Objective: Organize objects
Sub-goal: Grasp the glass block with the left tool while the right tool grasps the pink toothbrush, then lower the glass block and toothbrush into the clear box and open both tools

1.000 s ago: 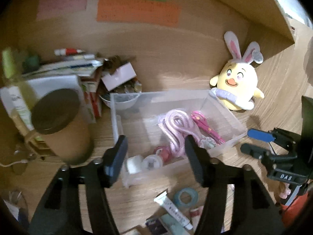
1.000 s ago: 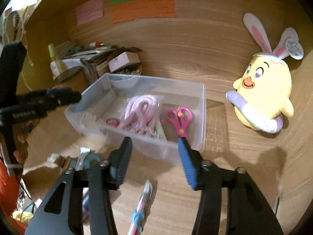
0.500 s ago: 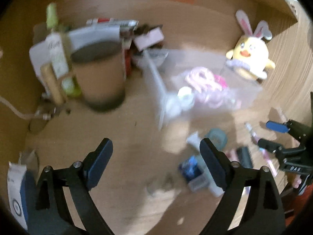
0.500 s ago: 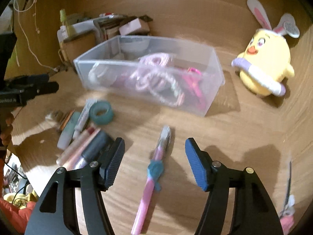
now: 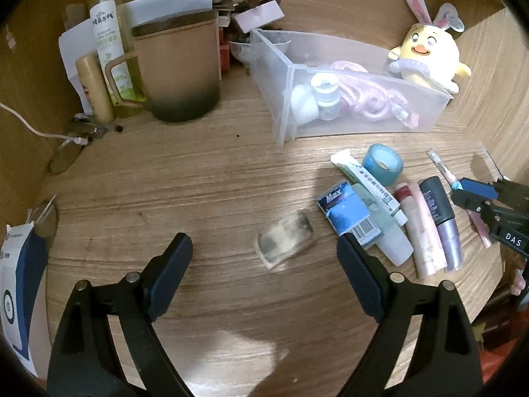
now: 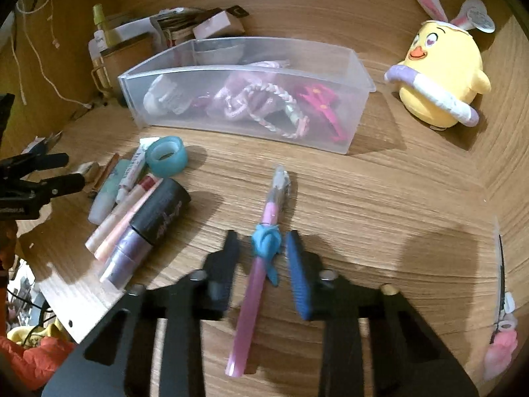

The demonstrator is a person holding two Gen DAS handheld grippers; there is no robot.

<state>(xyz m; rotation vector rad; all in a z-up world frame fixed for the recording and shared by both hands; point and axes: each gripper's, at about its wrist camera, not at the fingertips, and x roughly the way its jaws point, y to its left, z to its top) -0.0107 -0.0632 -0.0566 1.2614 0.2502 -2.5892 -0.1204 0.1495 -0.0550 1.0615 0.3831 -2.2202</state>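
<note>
A clear plastic bin (image 6: 355, 66) (image 5: 284, 76) on the wooden desk holds pink cords, pink scissors and small jars. My right gripper (image 6: 263, 258) is open, its fingers on either side of a pink pen with a blue dolphin charm (image 6: 264, 241) lying on the desk. My left gripper (image 5: 264, 261) is wide open just above a small clear block (image 5: 285, 238). Beside the block lie a blue box (image 5: 350, 215), tubes (image 5: 367, 182), a blue tape roll (image 5: 383, 163) (image 6: 166, 155) and a dark bottle (image 6: 148, 228).
A yellow chick plush (image 5: 426, 53) (image 6: 439, 69) stands right of the bin. A brown mug (image 5: 175, 69), a spray bottle (image 5: 105, 33) and stacked papers crowd the back left. A white cable (image 5: 33, 129) trails at the left edge.
Both grippers pulled back from the bin and came down over the desk. The left one opened wide over the clear block. The right one came down around the pink pen.
</note>
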